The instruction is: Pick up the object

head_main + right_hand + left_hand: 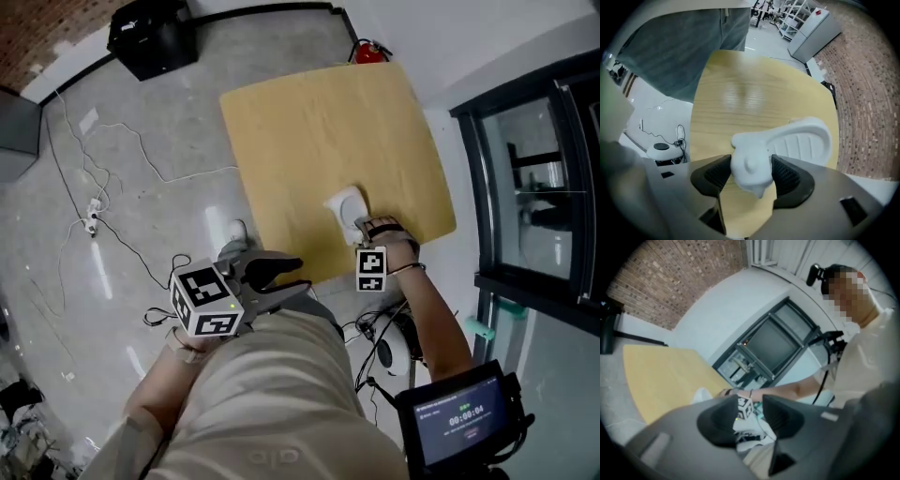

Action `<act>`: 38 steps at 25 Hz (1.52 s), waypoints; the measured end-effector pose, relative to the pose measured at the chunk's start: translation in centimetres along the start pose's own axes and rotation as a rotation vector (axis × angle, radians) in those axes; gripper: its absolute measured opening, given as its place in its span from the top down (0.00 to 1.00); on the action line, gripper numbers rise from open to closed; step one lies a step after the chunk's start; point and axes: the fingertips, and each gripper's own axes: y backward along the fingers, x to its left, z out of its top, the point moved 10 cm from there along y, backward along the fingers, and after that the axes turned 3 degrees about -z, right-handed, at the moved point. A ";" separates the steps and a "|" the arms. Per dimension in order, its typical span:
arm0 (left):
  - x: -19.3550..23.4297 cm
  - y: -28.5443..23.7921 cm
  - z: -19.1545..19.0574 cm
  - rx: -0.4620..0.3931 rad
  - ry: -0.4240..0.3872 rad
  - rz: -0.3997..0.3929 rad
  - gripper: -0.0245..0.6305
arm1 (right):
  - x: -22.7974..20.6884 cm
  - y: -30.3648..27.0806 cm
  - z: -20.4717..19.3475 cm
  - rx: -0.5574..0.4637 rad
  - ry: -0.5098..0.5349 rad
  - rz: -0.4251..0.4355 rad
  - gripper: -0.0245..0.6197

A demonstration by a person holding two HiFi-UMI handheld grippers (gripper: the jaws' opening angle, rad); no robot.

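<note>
Your right claw [749,171] stands wide astride the white object [801,140] on the counter [740,108]; your left claw [750,408] is closed, empty.

Desk [309,131]: pale yellow wood grain. Object [797,143] at desk's near edge: plain white, ribbed panel. Left tool [750,414] and right tool [750,172]: grey bodies, black textured pads [790,177]. Marker cubes [206,302]: white with black square codes. Floor [141,112]: grey speckle, white cables. Extinguisher [369,51] off desk's far corner: red. Brick wall [679,277]: red-brown.
</note>
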 end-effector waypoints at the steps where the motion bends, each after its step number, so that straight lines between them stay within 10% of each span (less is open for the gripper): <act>1: 0.0 0.3 -0.1 -0.007 0.003 0.009 0.74 | -0.4 -0.1 0.6 0.012 -0.011 -0.008 0.56; 11: 0.3 2.2 0.8 -0.048 0.019 0.078 0.74 | -7.4 0.9 5.3 -0.138 -0.458 0.034 0.56; 26: 5.7 6.3 3.2 -0.101 0.033 0.093 0.70 | -10.5 5.5 -1.7 -1.109 -1.720 0.333 0.56; 33: 9.6 3.8 3.7 -0.109 0.114 0.028 0.70 | -9.5 6.5 -3.3 -1.405 -1.938 0.376 0.56; 38: 10.0 2.8 5.8 -0.073 0.072 -0.034 0.70 | -9.9 14.0 -2.3 -1.776 -1.887 0.420 0.56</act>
